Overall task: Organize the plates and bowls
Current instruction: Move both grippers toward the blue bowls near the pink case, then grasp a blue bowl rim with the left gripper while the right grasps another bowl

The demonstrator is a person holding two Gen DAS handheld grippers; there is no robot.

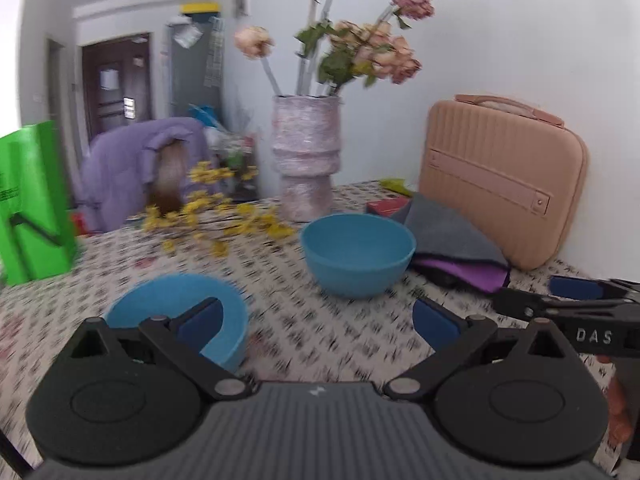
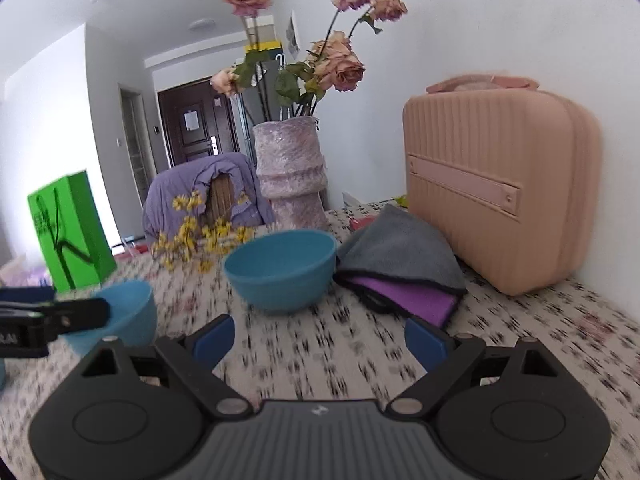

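Note:
Two blue bowls stand on the patterned tablecloth. The far bowl [image 1: 357, 254] sits upright near the vase and also shows in the right wrist view [image 2: 281, 269]. The near bowl [image 1: 176, 312] lies just ahead of my left gripper [image 1: 318, 322], whose left finger overlaps its rim; it shows in the right wrist view [image 2: 124, 312] at the left. My left gripper is open and empty. My right gripper [image 2: 319, 340] is open and empty, a short way in front of the far bowl. The right gripper's fingers [image 1: 576, 290] enter the left wrist view from the right.
A pink vase [image 1: 305, 160] of dried roses stands behind the far bowl. Yellow flower sprigs [image 1: 216, 220] lie on the table. A grey and purple cloth [image 2: 404, 276] and a peach case [image 2: 500, 184] lie right. A green bag [image 1: 34, 204] stands left.

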